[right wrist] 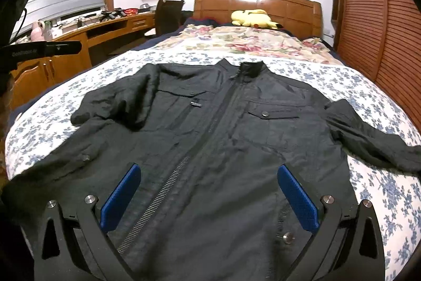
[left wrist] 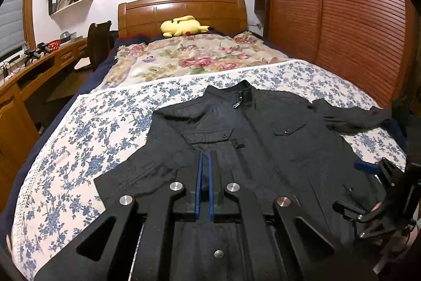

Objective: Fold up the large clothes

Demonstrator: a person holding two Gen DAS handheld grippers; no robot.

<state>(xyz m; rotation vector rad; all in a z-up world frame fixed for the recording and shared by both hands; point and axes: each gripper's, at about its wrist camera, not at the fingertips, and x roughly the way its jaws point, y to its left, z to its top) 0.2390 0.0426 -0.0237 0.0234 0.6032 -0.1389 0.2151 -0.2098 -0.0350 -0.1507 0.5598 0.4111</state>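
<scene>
1. Left gripper (left wrist: 204, 157), black frame w/ blue pads: jaws closed, pads nearly together w/ only a thin slit; nothing seen pinched betw. them. Hangs over lower front of the jacket.
2. Right gripper (right wrist: 209, 173), same build: jaws spread wide, blue ribbed pads (right wrist: 121, 198) far apart, nothing held. Hangs over jacket's hem area, zipper line running up betw. the pads.
3. Right gripper also shows at right edge of left wrist view, one blue pad tip visible above jacket's side.
4. Large black zip-front jacket (right wrist: 226, 133) w/ stand collar & two snap chest pockets: lies face-up, roughly flat, on the bed, collar toward the headboard. One sleeve is folded in over the chest, cuff near the bed's desk side; other sleeve stretches outward toward the wardrobe side.
5. White bedspread w/ blue floral print (left wrist: 86, 133) is under the jacket; beyond it a cream quilt w/ pink roses (left wrist: 184, 54).
6. Yellow plush toy (left wrist: 181, 26) rests by the wooden headboard (left wrist: 181, 9), well apart from jacket.
7. Wooden desk (right wrist: 79, 44) along one side, slatted wooden wardrobe doors (left wrist: 329, 12) along the other.
</scene>
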